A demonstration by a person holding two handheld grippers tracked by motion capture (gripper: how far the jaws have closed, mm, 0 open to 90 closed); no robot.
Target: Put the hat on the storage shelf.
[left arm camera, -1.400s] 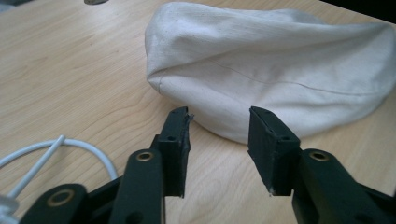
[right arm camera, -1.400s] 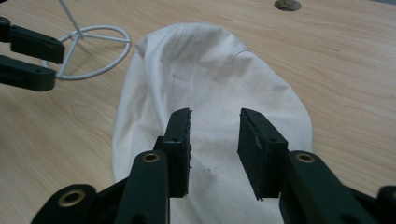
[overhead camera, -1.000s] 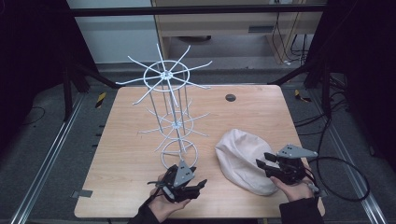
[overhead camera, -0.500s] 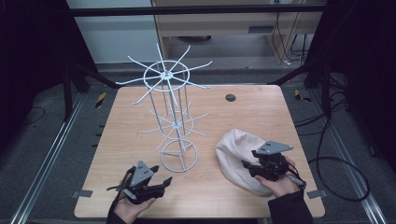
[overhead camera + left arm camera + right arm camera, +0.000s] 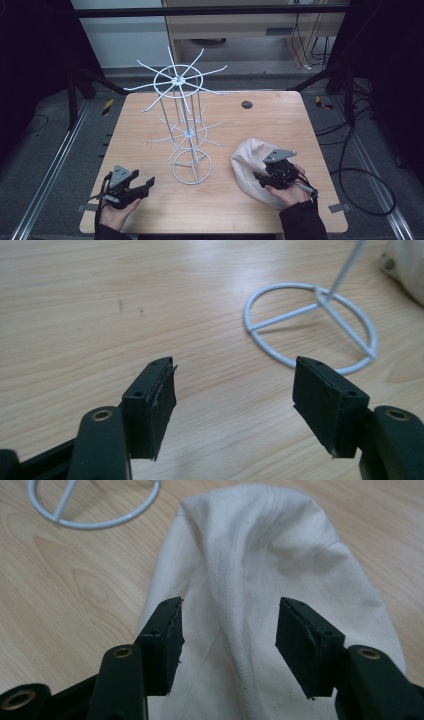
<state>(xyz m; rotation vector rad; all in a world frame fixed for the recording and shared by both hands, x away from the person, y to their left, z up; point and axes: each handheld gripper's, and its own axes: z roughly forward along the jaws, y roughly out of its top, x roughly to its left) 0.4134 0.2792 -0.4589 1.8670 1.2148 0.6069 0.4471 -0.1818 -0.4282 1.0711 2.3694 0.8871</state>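
A cream cloth cap (image 5: pixel 250 162) (image 5: pixel 260 580) lies crumpled on the wooden table at the right front. My right gripper (image 5: pixel 261 176) (image 5: pixel 227 640) hovers over its near part, open, with the fabric between and below the jaws and nothing pinched. A white wire rack (image 5: pixel 186 120) with spokes stands mid-table on a ring base (image 5: pixel 192 167) (image 5: pixel 310 325). My left gripper (image 5: pixel 146 183) (image 5: pixel 232 405) is open at the left front, above bare wood, its jaws pointing toward the ring base.
A small dark disc (image 5: pixel 246 104) lies near the table's far edge (image 5: pixel 215 93). Metal frame rails and cables run along the floor on both sides. The table's left half and back right are bare wood.
My left gripper moved left, away from the rack base, to the left front corner. My right gripper shifted left and forward over the cap.
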